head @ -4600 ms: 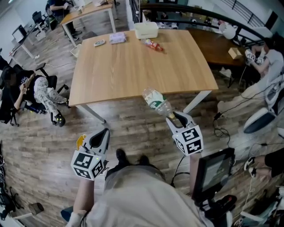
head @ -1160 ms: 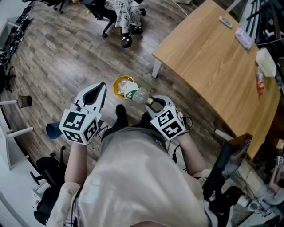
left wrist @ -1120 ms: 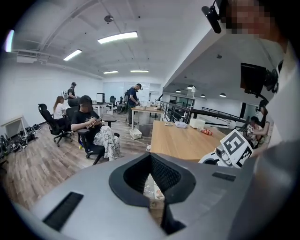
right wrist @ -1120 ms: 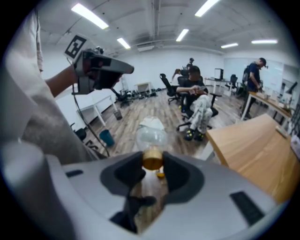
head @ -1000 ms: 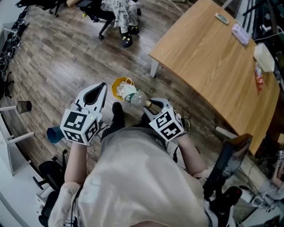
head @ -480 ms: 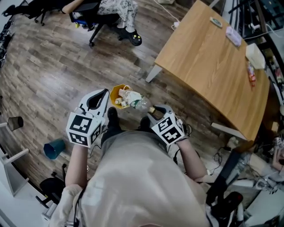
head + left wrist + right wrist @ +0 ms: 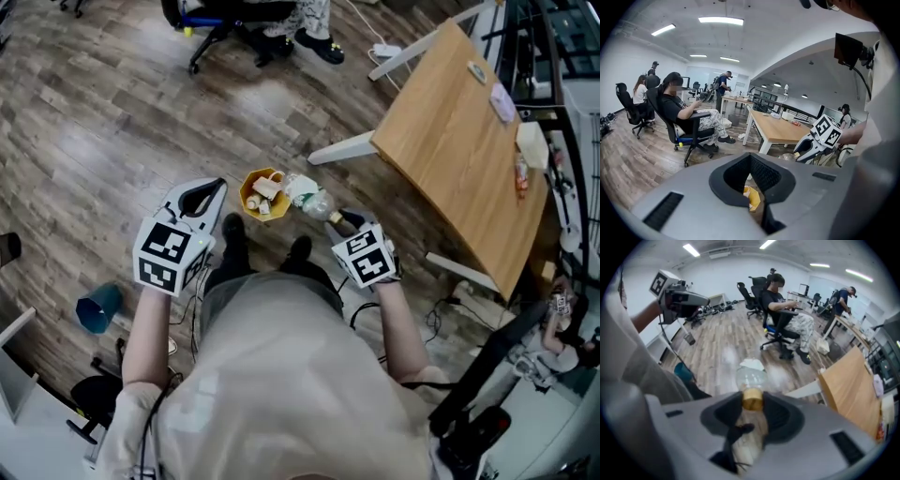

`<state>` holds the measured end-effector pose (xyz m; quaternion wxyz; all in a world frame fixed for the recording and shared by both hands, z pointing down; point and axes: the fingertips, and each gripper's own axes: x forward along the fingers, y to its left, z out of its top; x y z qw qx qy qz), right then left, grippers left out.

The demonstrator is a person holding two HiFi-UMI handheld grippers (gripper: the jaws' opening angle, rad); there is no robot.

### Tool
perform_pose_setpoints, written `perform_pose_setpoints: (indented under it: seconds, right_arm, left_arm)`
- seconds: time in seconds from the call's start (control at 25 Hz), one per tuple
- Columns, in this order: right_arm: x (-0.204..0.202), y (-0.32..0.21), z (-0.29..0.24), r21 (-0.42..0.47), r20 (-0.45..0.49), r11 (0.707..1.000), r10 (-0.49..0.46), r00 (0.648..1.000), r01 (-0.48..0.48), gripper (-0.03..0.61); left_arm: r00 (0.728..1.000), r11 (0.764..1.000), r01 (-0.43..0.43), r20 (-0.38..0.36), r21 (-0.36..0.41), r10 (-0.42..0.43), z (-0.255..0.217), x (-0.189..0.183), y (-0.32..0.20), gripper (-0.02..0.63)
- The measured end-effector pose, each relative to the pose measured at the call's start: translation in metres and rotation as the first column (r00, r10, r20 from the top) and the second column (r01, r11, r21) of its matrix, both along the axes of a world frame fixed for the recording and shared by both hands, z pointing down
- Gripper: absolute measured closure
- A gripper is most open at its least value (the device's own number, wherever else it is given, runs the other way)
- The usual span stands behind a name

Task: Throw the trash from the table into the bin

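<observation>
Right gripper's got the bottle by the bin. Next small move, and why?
Probably ease the right gripper toward the bin until the bottle hangs over its mouth. The jaws grip the bottle's capped neck, and its base seems only to reach the bin's rim, so releasing now might miss.
</observation>
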<state>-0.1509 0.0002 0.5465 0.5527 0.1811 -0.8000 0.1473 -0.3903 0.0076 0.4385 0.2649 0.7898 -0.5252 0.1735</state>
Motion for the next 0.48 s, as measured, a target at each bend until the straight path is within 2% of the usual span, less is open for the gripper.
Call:
perform_pose_setpoints:
  seconds: [0.28,0.4,0.48]
  right_arm:
    - [-0.036,0.0,0.013,-0.024,-0.049,1.0,-0.005,0.999,0.004,0.437]
    - [-0.03,-0.01,0.015,-0.047,-0.05,0.998,0.046,0.998,-0.048,0.437]
    - [-0.026,-0.016,0.022,-0.061,-0.062,0.997,0.048,0.997,-0.051,0.437]
  left_arm:
    - [0.982,0.991,-0.099,0.155,-0.086,0.112,0.061,-0.029,0.004,0.594]
    - [0.984,0.987,-0.106,0.128,-0.121,0.121,0.075,-0.028,0.0,0.594]
    - [0.984,0.986,-0.104,0.131,-0.131,0.121,0.08,-0.027,-0.004,0.594]
